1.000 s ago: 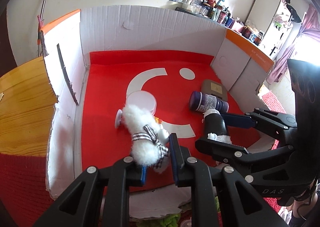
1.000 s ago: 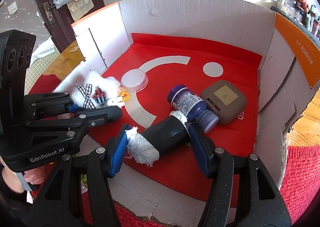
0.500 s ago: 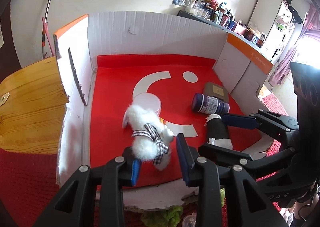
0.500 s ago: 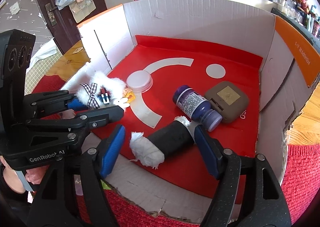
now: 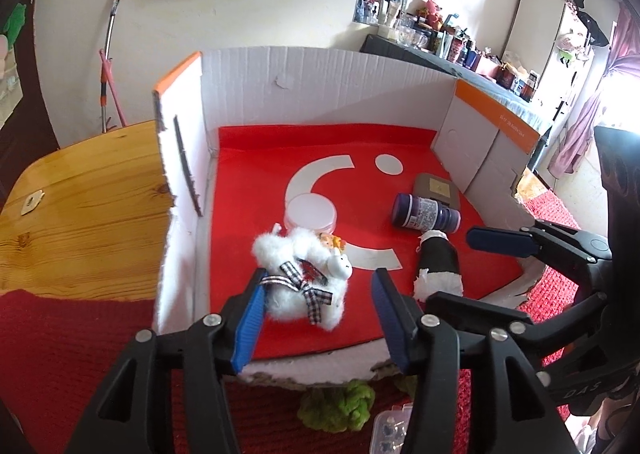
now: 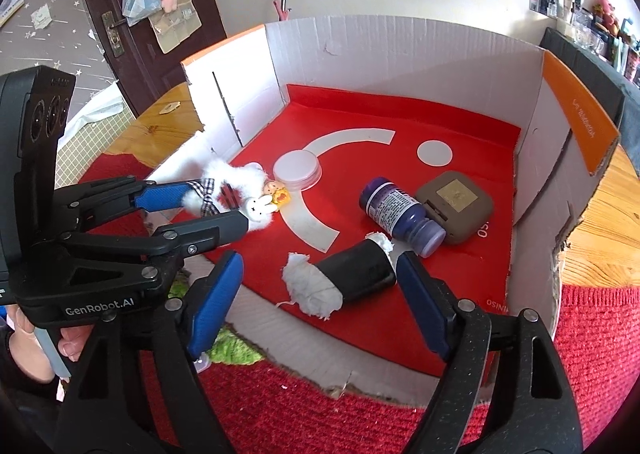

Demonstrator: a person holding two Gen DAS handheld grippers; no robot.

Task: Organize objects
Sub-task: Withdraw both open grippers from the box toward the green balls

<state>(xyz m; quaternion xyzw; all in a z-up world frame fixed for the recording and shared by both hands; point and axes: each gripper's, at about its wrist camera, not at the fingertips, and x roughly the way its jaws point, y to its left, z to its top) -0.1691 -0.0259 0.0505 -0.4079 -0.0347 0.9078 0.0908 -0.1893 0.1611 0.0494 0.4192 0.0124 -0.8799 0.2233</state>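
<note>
I operate two tools over a shallow white cardboard box with a red printed floor [image 5: 248, 190], which sits on a wooden surface [image 5: 80, 206] partly covered by red carpet-like cloth.

Left tool [image 5: 316, 318]: the jaws have just been opening and now stand partly apart. The fluffy white plush toy with a black-and-white checked ribbon [image 5: 300, 278] lies between the blue pads at the lower centre of the left wrist view, on the red floor. The left pad appears to touch the fur; the right pad stands clear, so the toy is not gripped.

Right tool [image 6: 316, 294]: the jaws have just been opening and now stand wide. The black cylinder with white wadding at both ends [image 6: 344, 274] lies on its side between the pads at the lower centre of the right wrist view. Neither pad presses on it.

Further contents, right wrist view:
- round white lid [image 6: 297, 168], centre, just beside the toy;
- dark purple bottle with a printed label [image 6: 396, 210], on its side, right of centre;
- flat brown case with rounded corners [image 6: 456, 206], touching the bottle.
</note>
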